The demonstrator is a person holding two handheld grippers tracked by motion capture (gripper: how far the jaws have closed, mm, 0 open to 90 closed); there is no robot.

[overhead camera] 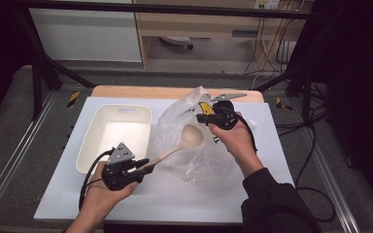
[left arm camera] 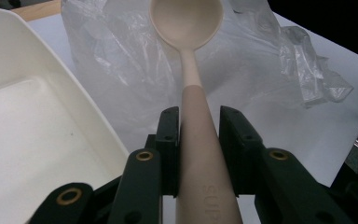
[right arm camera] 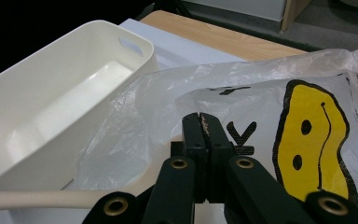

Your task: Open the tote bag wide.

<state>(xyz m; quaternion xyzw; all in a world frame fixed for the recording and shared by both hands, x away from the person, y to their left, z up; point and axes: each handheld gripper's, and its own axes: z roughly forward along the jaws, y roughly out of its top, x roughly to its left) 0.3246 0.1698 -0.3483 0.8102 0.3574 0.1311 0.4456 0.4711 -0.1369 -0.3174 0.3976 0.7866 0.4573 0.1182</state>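
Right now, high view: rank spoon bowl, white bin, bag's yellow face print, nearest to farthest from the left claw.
1. white bin, just left of the left claw.
2. spoon bowl, up-right, over the plastic bag.
3. yellow face print, farthest, by the right claw.

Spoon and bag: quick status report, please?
Left tongs clamped on spoon handle, bowl over plastic bag. Right tongs pinched shut on bag's edge. White bin beside the bag, nothing blocking.
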